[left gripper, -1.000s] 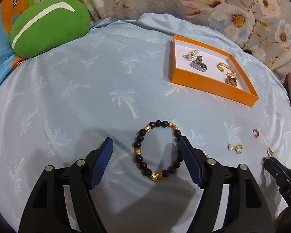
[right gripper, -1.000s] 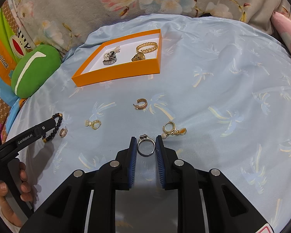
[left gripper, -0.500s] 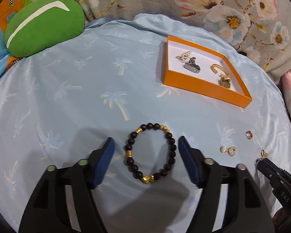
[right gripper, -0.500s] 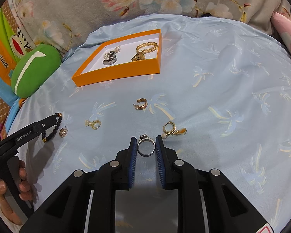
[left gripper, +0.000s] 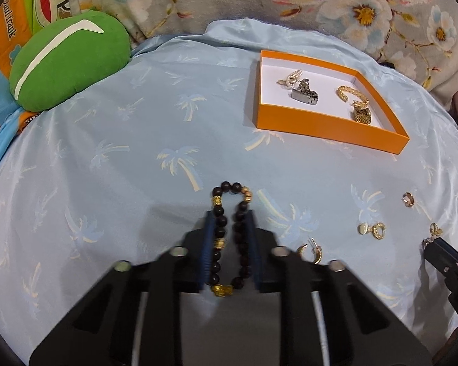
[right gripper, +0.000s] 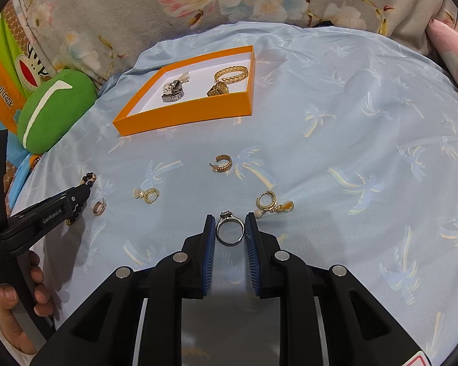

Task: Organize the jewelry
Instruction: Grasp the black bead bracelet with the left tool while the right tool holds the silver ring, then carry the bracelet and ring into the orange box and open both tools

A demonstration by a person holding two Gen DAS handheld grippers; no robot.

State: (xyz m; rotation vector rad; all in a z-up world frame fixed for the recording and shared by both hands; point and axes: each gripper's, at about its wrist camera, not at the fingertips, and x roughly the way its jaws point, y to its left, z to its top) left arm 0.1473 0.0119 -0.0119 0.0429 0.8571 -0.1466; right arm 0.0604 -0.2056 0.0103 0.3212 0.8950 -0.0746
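My left gripper is shut on a black-and-gold bead bracelet, squeezed into a narrow loop between the blue pads on the pale blue sheet. My right gripper is shut on a silver ring with a small stone, held flat between its pads. An orange tray with a white floor lies at the back; it also shows in the right wrist view. It holds a pearl brooch, a silver piece, a gold chain bracelet and a gold ring.
Loose gold earrings lie on the sheet: a hoop, a pearl-drop hoop, a small pair and one beside the left gripper. A green cushion sits at the back left. Floral bedding lies behind.
My left gripper has closed from wide open onto the bead bracelet, squeezing the loop narrow. My right gripper has stayed still, shut on the ring.
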